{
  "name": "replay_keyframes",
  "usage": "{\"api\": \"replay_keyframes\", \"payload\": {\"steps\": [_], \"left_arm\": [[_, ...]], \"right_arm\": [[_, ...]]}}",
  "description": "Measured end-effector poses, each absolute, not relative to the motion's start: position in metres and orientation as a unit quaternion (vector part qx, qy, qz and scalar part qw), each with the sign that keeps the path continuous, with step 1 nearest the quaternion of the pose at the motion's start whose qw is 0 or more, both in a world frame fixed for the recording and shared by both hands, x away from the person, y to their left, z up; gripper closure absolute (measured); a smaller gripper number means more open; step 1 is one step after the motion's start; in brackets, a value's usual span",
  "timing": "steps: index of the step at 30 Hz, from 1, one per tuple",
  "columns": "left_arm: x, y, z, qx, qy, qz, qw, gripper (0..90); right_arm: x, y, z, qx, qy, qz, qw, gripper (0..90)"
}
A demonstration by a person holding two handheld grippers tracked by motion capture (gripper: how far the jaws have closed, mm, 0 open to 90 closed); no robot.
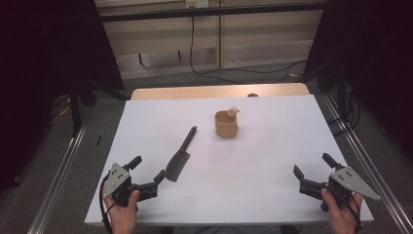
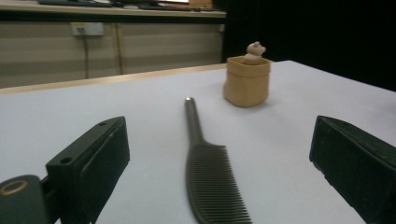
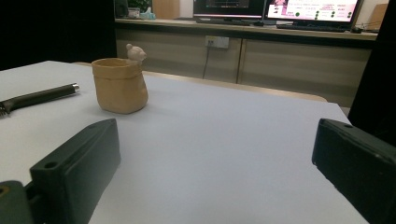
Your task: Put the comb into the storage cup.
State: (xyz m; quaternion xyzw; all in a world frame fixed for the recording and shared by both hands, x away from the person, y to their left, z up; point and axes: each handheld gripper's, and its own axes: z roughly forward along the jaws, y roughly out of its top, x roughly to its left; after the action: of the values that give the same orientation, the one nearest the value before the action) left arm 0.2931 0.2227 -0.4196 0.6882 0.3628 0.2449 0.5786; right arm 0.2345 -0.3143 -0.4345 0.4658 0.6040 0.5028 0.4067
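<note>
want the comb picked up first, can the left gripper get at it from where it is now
Probably yes: the left gripper is open beside the comb, which lies flat straight ahead of its jaws with nothing between.

Grey floor [image 1: 58, 161], beige wall panels [image 1: 263, 34], black curtains [image 1: 44, 44].

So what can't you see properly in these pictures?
- Inside of the tan cup with a small bear figure on its rim: hidden by its own wall in both gripper views, too small in the high view.
- Wide end of the dark long-handled comb: cut off by the bottom edge in the left gripper view.
- Comb's teeth: cut off by the left edge in the right gripper view.
- Bear's face: too small and blurred.
</note>
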Motion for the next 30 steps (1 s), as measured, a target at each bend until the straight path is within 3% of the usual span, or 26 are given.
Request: {"api": "replay_keyframes", "payload": {"steps": [7,19,27,30], "left_arm": [[0.303,0.22,-0.415,0.718,0.335,0.22,0.568,4.9],[0.317,0.218,-0.411,0.719,0.335,0.188,0.579,4.1],[0.325,0.209,-0.405,0.724,0.337,0.216,0.561,3.2],[0.331,0.204,-0.405,0.732,0.338,0.203,0.556,3.3]], "right_arm": [[0.234,-0.313,-0.434,0.466,0.606,0.501,0.406,0.1],[0.236,-0.313,-0.435,0.468,0.609,0.499,0.401,0.0],[0.237,-0.312,-0.436,0.466,0.609,0.502,0.4,0.0],[0.237,-0.312,-0.436,0.466,0.611,0.5,0.399,0.0]]}}
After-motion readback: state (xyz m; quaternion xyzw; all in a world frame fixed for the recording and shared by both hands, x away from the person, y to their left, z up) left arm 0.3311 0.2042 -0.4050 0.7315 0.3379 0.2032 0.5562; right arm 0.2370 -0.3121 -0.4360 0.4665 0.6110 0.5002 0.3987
